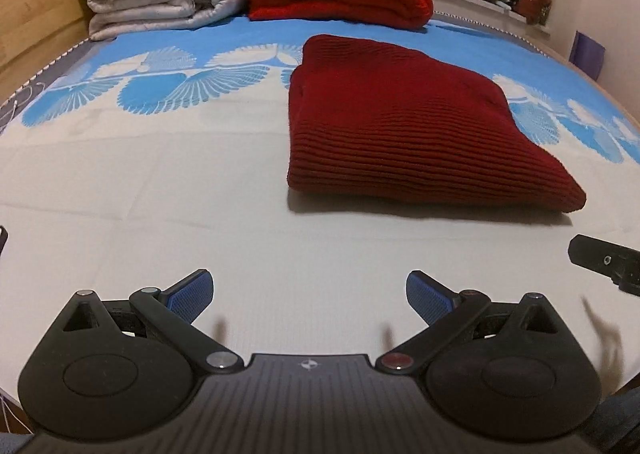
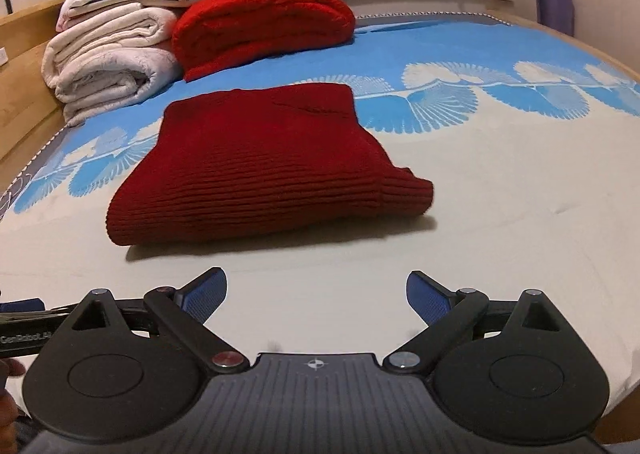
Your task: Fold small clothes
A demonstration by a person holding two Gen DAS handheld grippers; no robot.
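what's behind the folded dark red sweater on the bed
Behind the dark red sweater lie a brighter red folded blanket and a rolled white quilt, both on the blue-patterned bedspread. What the sweater's folds cover underneath cannot be seen.

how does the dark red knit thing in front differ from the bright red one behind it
The dark red ribbed knit is deep maroon; the bright red blanket is vivid scarlet. The knit lies flat and thin, alone on the bedspread; the blanket is a thicker, rounded roll beside the white blankets. The knit shows clear ribs; the blanket looks fuzzier. Both are folded.
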